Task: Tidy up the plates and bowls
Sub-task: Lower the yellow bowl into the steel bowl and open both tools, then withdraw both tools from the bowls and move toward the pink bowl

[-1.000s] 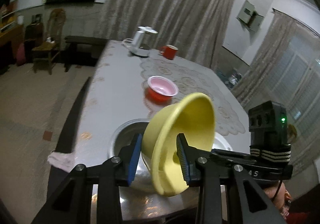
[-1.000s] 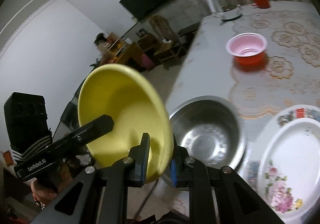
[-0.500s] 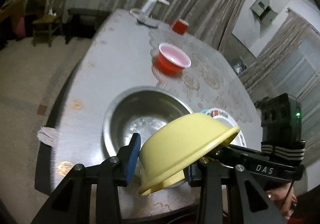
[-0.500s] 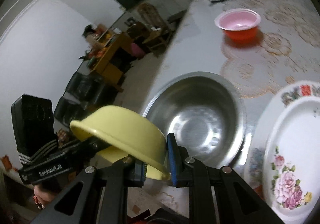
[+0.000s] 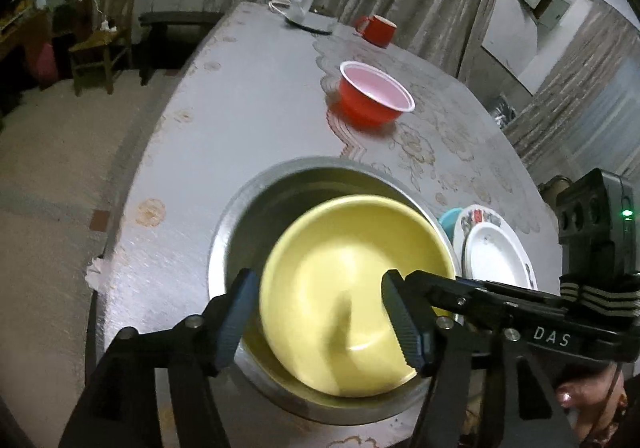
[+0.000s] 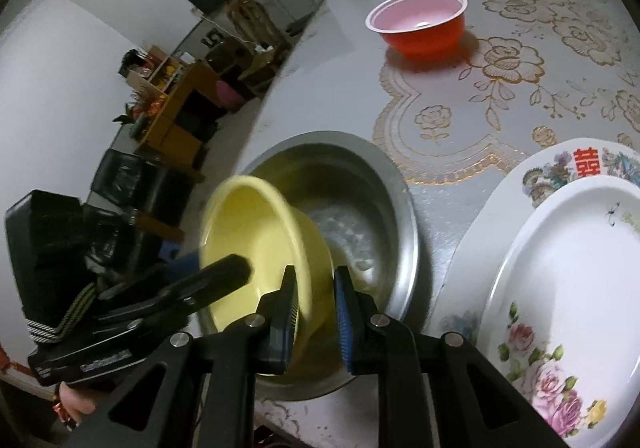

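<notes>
On the near part of the table [image 5: 248, 96], one steel bowl [image 5: 256, 208] sits close to the edge, and one yellow bowl [image 5: 352, 288] lies inside it, tilted, with its opening turned partly toward the left side.

Left gripper [image 5: 320, 324]: the jaws are opening. The two blue pads stand well apart, one on either side of the yellow bowl's near rim; neither pad presses on it.

Right gripper [image 6: 314, 318]: the two fingers are clamped on the wall of the yellow bowl [image 6: 256, 232], one pad inside and one outside the rim.

Count of dishes in view:
- Bowls: three. The steel bowl [image 6: 384, 208], the yellow bowl nested in it, and one red bowl [image 6: 420, 22] with a pink interior, standing upright farther back on the lace cloth [image 6: 520, 60], well apart from the steel bowl.
- Plates: two, stacked. One white floral plate [image 6: 580, 288] lies on one larger patterned plate [image 6: 560, 164], just beside the steel bowl on its right.
- Mugs: one red mug [image 5: 378, 30] at the far end.
- Kettles: one white kettle [image 5: 310, 2], near the mug.

A teal object [image 5: 448, 216] shows between the steel bowl and the plates; what it is cannot be told.
</notes>
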`<state>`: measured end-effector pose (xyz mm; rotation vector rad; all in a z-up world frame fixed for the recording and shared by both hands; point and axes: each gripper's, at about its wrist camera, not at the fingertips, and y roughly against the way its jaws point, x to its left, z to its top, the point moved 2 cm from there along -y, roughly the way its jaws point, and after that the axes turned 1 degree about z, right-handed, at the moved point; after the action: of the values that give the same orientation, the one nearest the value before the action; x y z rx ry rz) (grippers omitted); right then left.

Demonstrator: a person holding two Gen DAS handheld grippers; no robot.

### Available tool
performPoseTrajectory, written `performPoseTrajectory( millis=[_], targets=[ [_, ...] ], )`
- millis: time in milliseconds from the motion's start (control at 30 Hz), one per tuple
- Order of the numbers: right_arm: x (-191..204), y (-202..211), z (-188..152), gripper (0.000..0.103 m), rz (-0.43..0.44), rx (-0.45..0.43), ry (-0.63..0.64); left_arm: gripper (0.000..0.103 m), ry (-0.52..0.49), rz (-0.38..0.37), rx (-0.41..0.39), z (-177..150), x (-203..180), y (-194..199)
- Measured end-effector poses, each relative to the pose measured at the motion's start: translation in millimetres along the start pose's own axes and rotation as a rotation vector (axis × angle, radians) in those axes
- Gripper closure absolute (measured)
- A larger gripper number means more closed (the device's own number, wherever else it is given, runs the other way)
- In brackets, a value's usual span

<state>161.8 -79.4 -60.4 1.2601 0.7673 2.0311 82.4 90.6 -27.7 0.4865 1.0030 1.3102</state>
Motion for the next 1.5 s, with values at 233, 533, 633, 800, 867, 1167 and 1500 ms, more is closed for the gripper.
performPoseTrajectory(
  millis=[233,533,633,800,867,1167,1500],
  targets=[
    [13.7,-3.8,3.0,0.083,-0.097,-0.002,0.023,0.023,-0.009,-0.024,-0.049,6.0,-0.1,11.5],
    [21.5,2.5,7.4,0.075,-0.184,-0.046,0.069,0.02,0.024,-0.006,-0.073,7.1,13.3,13.5],
    [26.9,11.3,7.7,0.074,-0.21,-0.083,0.111,0.017,0.047,0.005,-0.077,8.4,18.4,13.8],
    [27.1,20.2,9.2,0.072,-0.199,-0.103,0.111,0.013,0.062,0.009,-0.07,12.0,19.8,13.1],
    [26.2,20.9,10.2,0.072,-0.197,-0.103,0.105,0.009,0.064,0.013,-0.067,12.8,19.2,12.4],
    [14.5,31.6,15.1,0.072,-0.187,-0.117,0.067,0.006,0.043,0.018,-0.054,23.0,9.5,7.4],
    [-8.9,44.3,29.6,0.072,-0.179,-0.129,0.001,0.006,0.023,0.046,-0.017,39.5,-1.9,-4.6]
  ],
)
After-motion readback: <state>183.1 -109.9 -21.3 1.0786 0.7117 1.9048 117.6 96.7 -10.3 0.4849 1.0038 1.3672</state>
